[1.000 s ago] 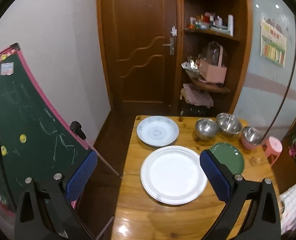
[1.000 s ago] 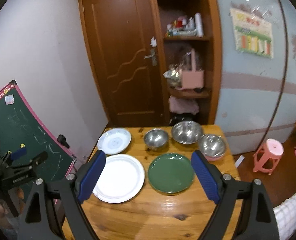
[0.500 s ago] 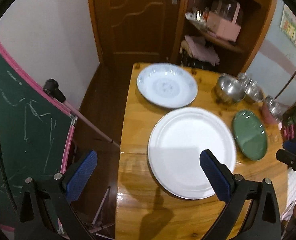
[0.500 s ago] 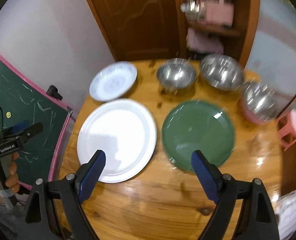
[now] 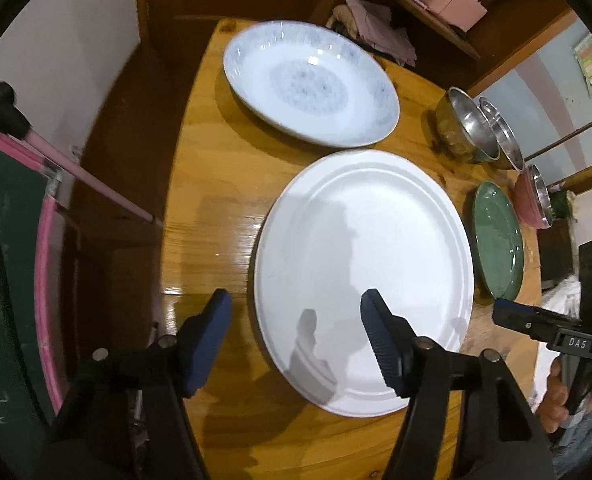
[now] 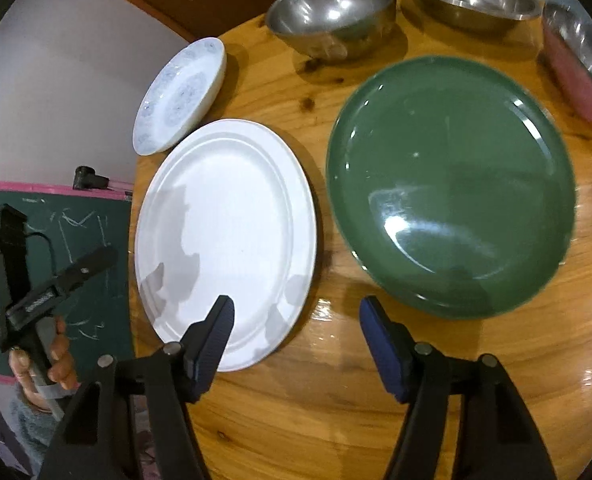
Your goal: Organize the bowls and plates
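Left gripper (image 5: 294,307): jaws just narrowed from widest, apart yet, grasping nothing, straddling the near-left rim of the white plate (image 5: 363,276) without visible contact. Right gripper (image 6: 296,314): jaws likewise just narrowed, released, empty, poised over the gap between white plate and green plate (image 6: 451,184), above bare surface (image 6: 335,380). Farther out: patterned dish (image 5: 309,82) at far left, three steel bowls (image 6: 331,16) in a row along the far edge, the rightmost seated in something pink. Nothing stacked: every plate and bowl lying separate. Task barely begun; probably a first grip on the white plate coming. All stacking left to do.
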